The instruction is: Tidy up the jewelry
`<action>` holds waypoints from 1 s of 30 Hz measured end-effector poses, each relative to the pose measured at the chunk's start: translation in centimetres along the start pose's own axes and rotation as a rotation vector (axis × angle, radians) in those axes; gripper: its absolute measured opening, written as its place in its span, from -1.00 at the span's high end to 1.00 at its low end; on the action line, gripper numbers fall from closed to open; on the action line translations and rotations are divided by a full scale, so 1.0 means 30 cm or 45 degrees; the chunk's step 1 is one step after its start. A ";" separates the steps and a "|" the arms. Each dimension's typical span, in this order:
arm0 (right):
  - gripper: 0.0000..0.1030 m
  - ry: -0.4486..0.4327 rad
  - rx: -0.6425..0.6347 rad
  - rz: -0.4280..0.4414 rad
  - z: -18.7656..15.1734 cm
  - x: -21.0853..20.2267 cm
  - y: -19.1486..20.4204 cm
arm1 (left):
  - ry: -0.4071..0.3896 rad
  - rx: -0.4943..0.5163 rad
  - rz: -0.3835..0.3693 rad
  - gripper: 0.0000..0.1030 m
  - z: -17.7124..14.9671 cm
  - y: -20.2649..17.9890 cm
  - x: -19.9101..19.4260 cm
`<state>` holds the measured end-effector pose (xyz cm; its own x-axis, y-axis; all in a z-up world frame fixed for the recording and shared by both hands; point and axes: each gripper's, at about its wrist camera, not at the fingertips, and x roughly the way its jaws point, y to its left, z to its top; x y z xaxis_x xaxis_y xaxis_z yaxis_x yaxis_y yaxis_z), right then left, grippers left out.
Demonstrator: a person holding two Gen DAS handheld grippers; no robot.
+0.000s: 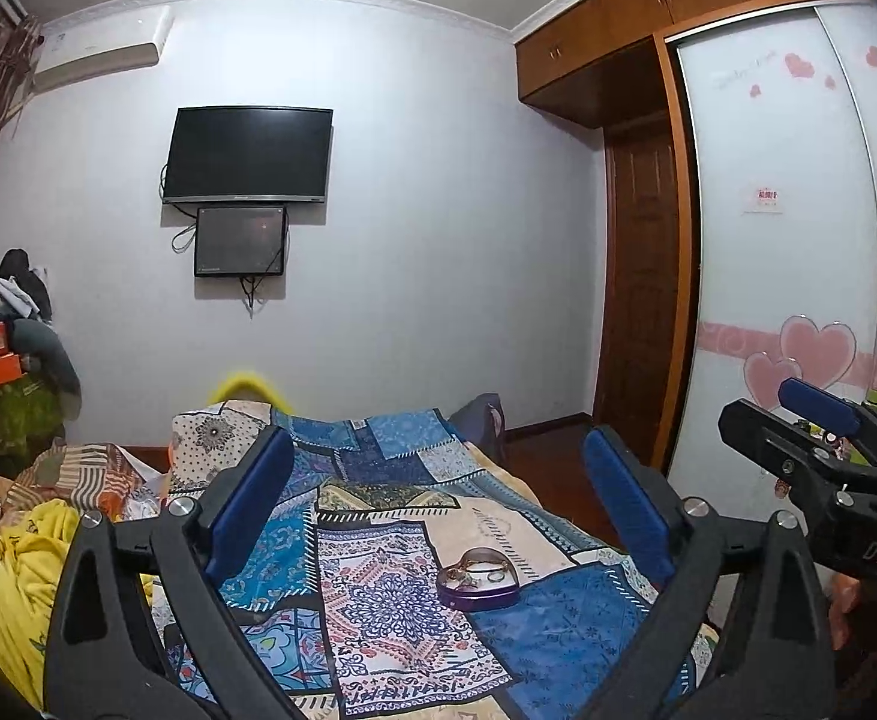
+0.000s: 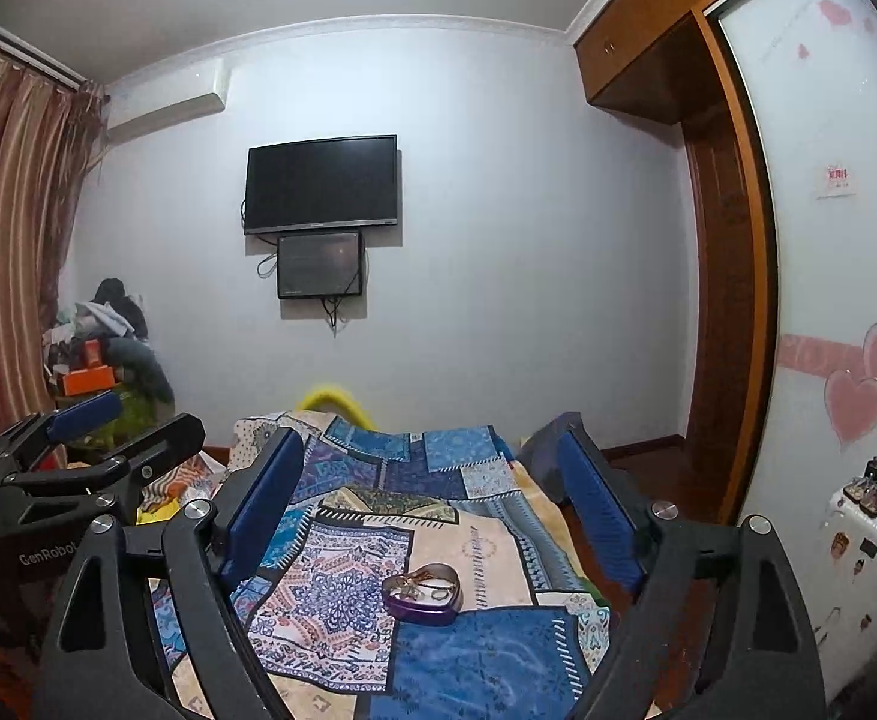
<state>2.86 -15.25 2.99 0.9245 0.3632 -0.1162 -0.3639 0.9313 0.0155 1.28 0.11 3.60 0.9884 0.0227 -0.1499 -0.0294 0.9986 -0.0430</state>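
A purple heart-shaped jewelry box [image 1: 479, 579] [image 2: 422, 594] lies without a lid on the patchwork bedspread [image 1: 378, 630] [image 2: 498, 648]. Gold rings and other small pieces lie inside it. My left gripper [image 1: 438, 444] [image 2: 138, 414] is open, its blue pads [image 1: 246, 510] spread wide above the bed, nothing between them. My right gripper [image 2: 429, 444] [image 1: 762, 408] is open too and holds nothing. Both hang short of the box and above it, side by side, the left one to the left of the right one. The box shows between each pair of fingers, touched by none.
Crumpled yellow and striped clothes [image 1: 24, 540] lie at the bed's left. A dark wood floor [image 1: 546, 468] runs along the bed's right edge to a sliding wardrobe [image 1: 780, 240]. A small cluttered table [image 2: 876, 504] stands at the far right. A television [image 1: 246, 156] hangs on the far wall.
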 end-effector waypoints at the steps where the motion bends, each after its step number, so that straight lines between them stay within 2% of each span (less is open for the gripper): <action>1: -0.64 0.004 0.001 0.001 -0.001 0.001 0.002 | 0.001 0.000 -0.001 -0.90 -0.001 0.000 0.001; 30: -0.64 0.075 0.023 -0.007 -0.006 0.004 -0.018 | 0.040 -0.010 -0.028 -0.95 -0.010 -0.005 0.028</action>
<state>3.15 -15.71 2.78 0.9180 0.3560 -0.1748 -0.3559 0.9339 0.0328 2.07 -0.02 3.18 0.9838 -0.0010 -0.1795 -0.0089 0.9985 -0.0543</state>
